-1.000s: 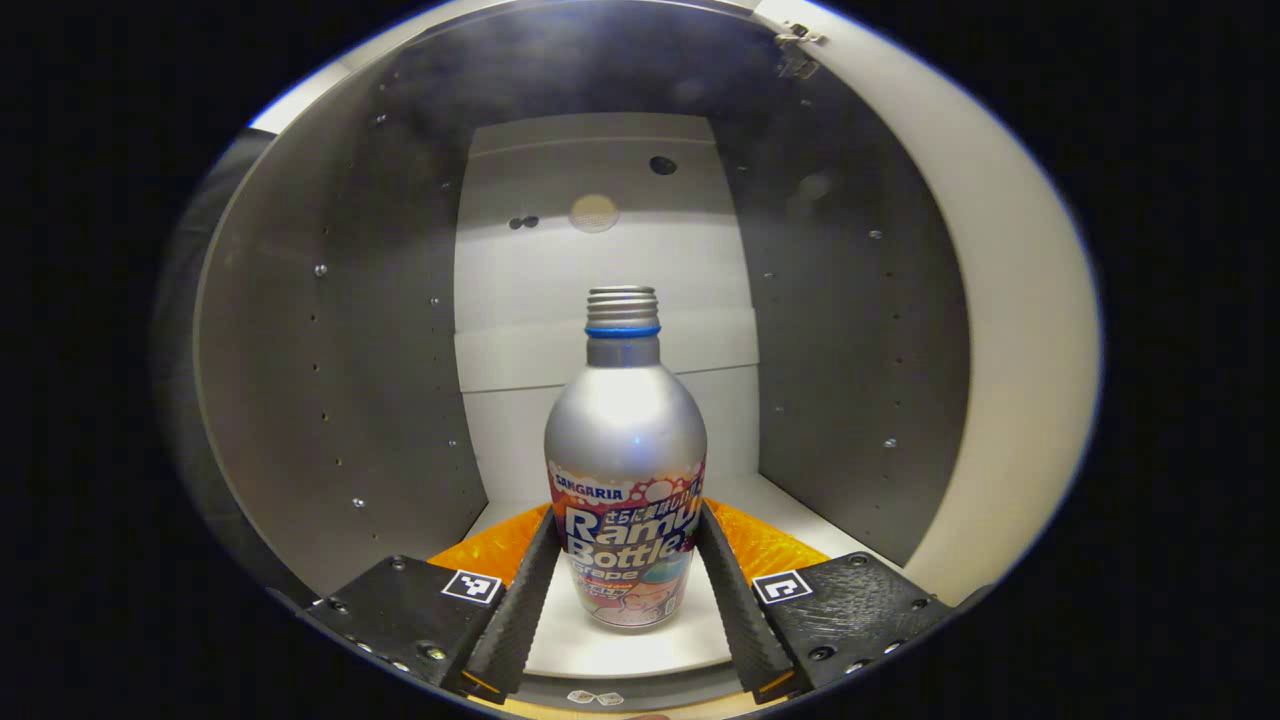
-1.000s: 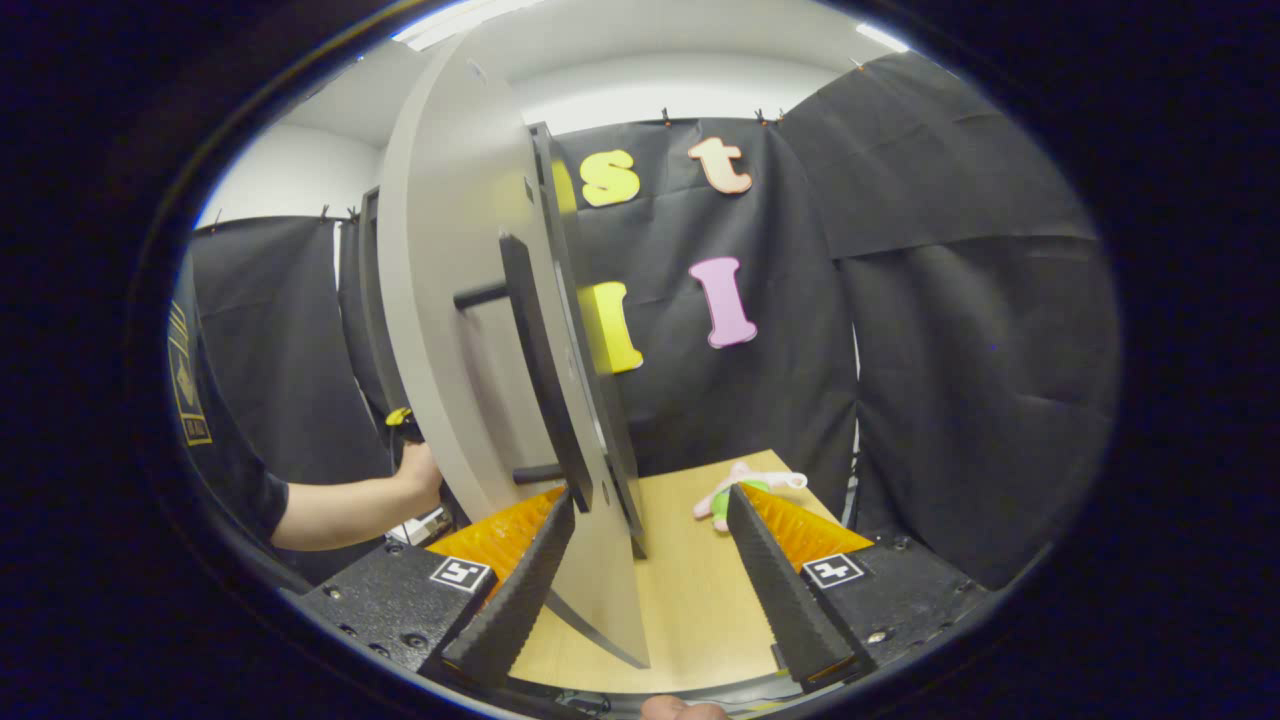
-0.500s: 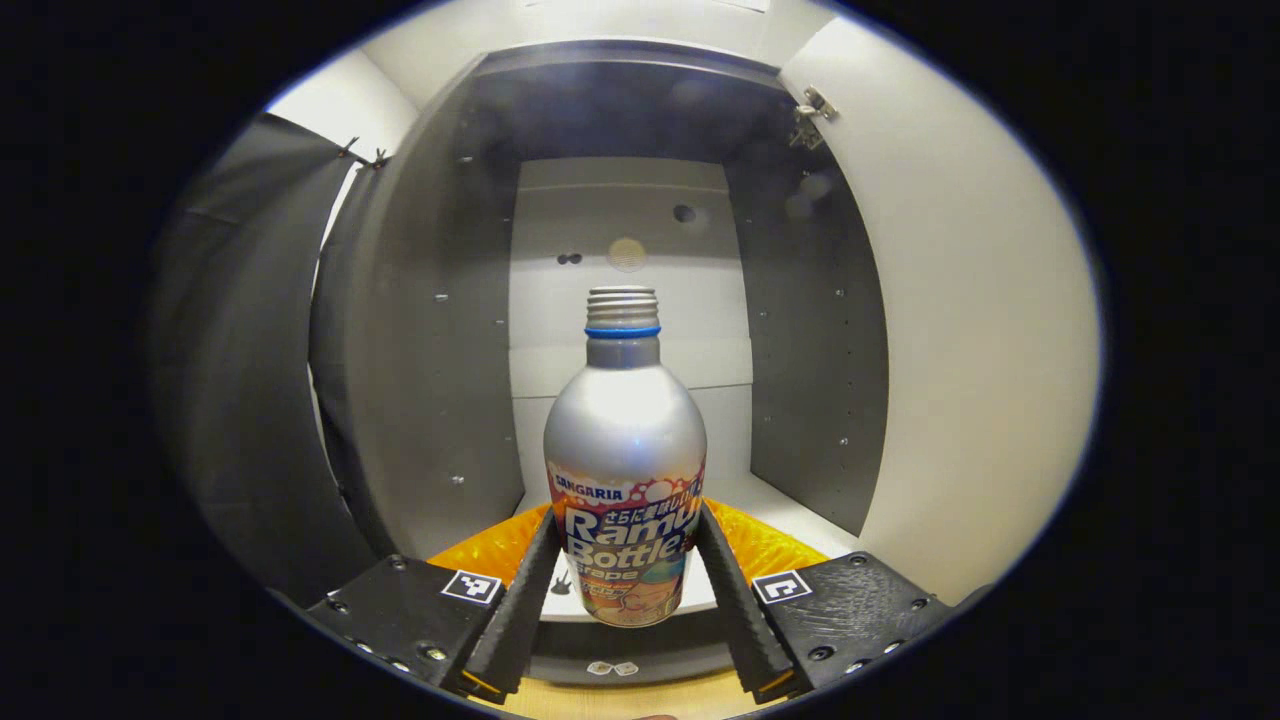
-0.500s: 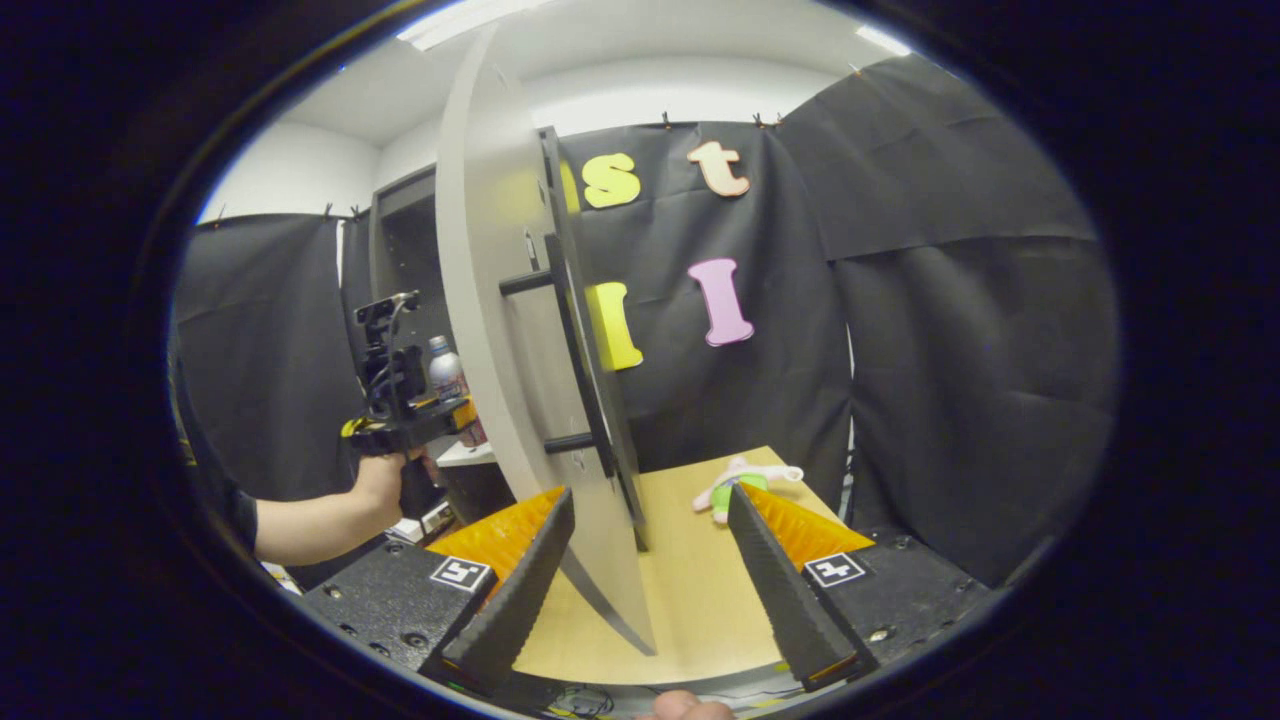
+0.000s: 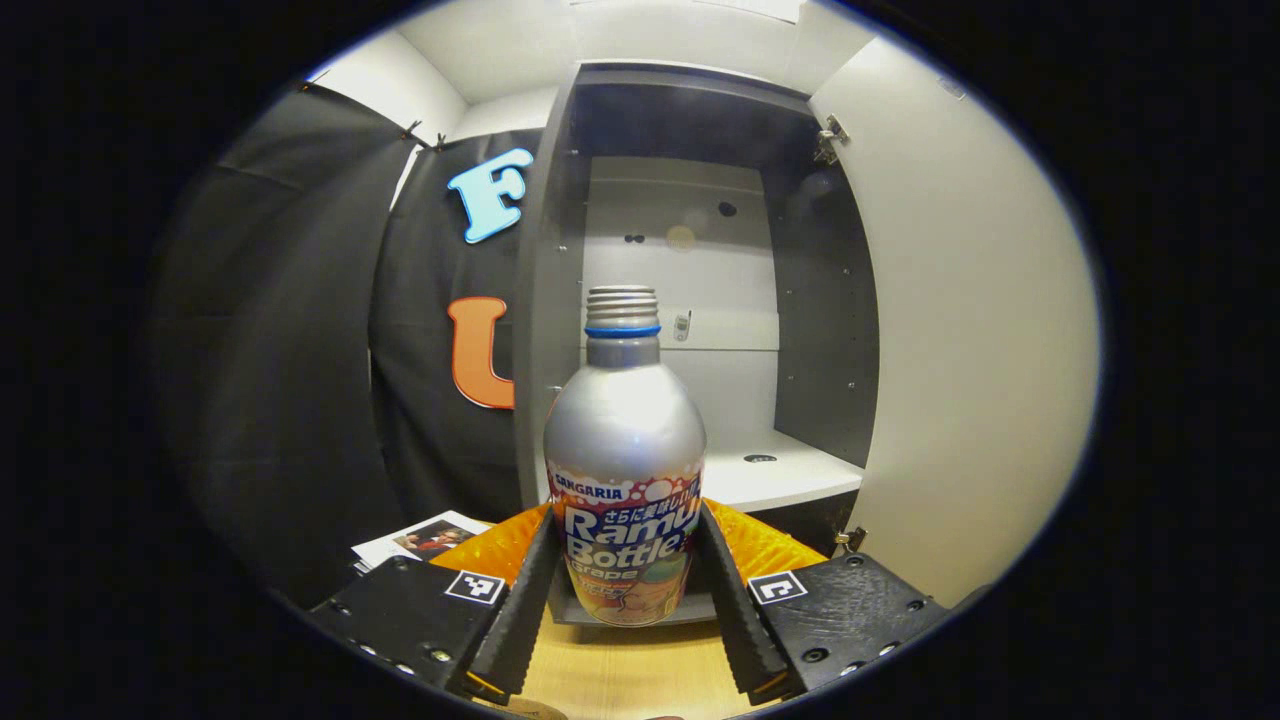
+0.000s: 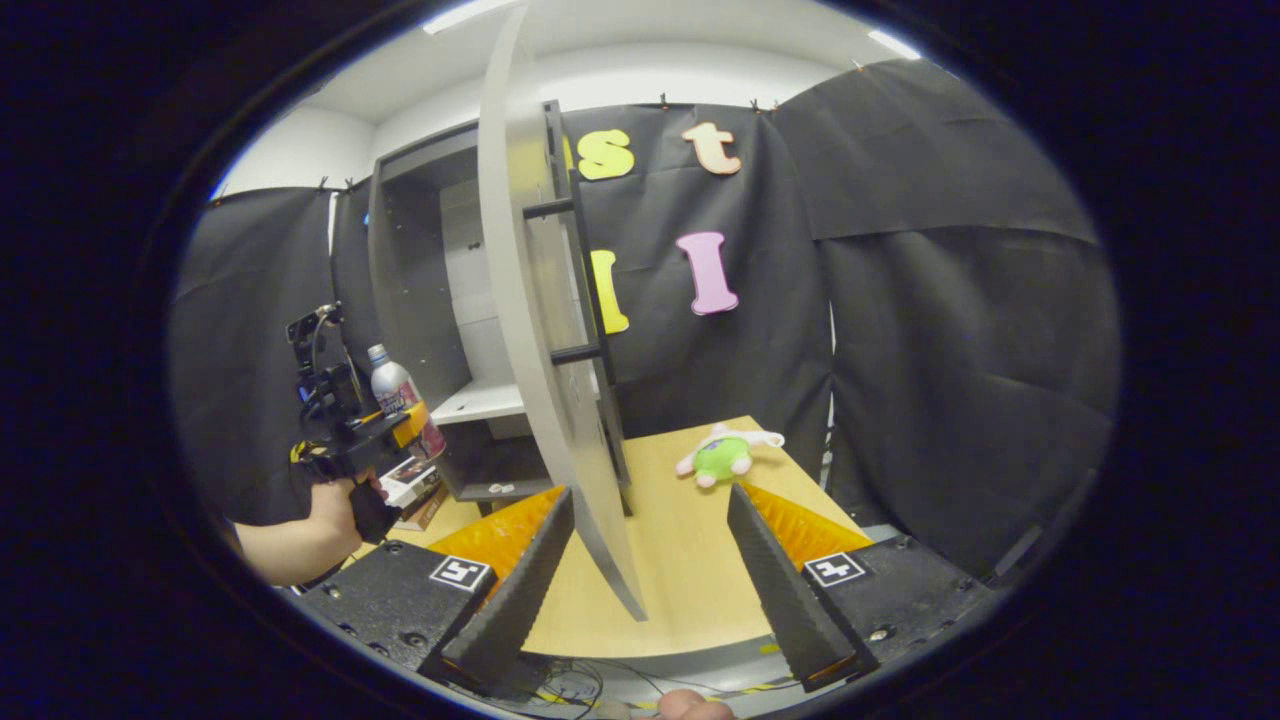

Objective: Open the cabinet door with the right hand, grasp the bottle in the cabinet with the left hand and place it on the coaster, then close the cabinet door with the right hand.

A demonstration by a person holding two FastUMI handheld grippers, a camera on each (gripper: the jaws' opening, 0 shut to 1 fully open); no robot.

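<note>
A silver bottle (image 5: 624, 470) with a colourful label and a threaded neck stands upright between my left gripper's (image 5: 622, 590) fingers, which are shut on its lower body. It hangs in front of the cabinet (image 5: 690, 300), outside its opening and above the wooden table. The cabinet door (image 5: 960, 330) stands wide open on the right. In the right gripper view the door (image 6: 525, 330) shows edge-on with its dark bar handle (image 6: 590, 280). My right gripper (image 6: 650, 570) is open just short of the door's lower corner. The bottle (image 6: 395, 385) and the left gripper (image 6: 340, 430), held by a hand, are at far left.
The cabinet's white shelf (image 5: 770, 475) is bare except for a small dark mark. A green plush toy (image 6: 722, 458) lies on the wooden table (image 6: 690, 570) near the back wall. Printed booklets (image 5: 425, 535) lie on the table left of the cabinet.
My left gripper has pulled back out of the cabinet with the bottle in its grip. My right gripper has drawn back from the door, which now stands farther ahead.
</note>
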